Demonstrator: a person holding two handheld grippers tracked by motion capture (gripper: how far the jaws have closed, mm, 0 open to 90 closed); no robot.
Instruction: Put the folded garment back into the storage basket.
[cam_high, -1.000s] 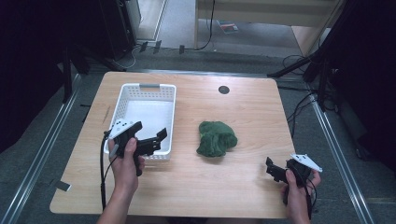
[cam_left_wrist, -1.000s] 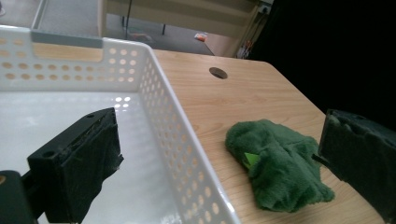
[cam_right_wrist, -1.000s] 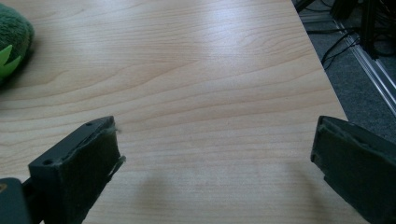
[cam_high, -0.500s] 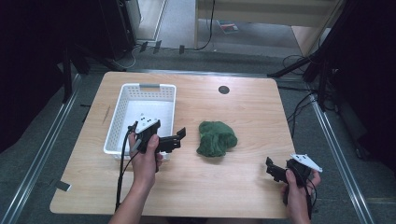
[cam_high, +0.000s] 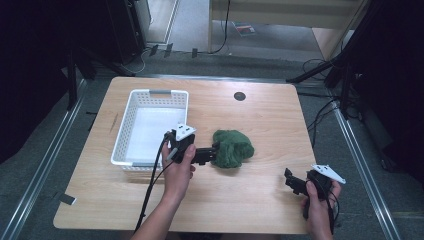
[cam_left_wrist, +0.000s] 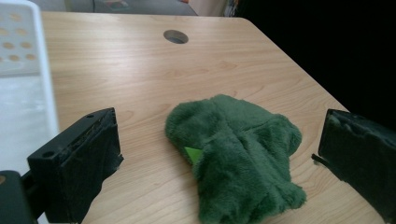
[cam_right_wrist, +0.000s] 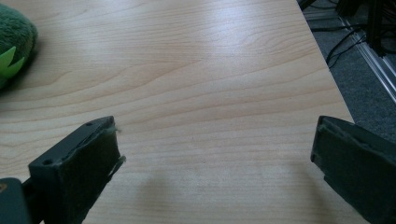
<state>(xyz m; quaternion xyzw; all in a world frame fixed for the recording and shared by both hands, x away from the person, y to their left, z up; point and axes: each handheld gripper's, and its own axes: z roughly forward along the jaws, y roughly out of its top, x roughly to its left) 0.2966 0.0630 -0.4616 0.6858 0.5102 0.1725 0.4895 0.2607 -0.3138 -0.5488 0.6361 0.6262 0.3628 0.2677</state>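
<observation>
Bare wooden surface (cam_high: 260, 120) open right of and behind the green plush toy (cam_high: 232, 148), white basket (cam_high: 150, 125) walling off the left side, left gripper (cam_left_wrist: 219, 154) with jaws spread wide either side of the toy, right gripper (cam_right_wrist: 215, 163) over bare wood near the right edge

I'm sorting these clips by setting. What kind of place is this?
Probably a lab or workshop set up for recording, not a home: a bare wooden table with a cable hole, metal rails on grey carpet, and loose cables on the floor.
</observation>
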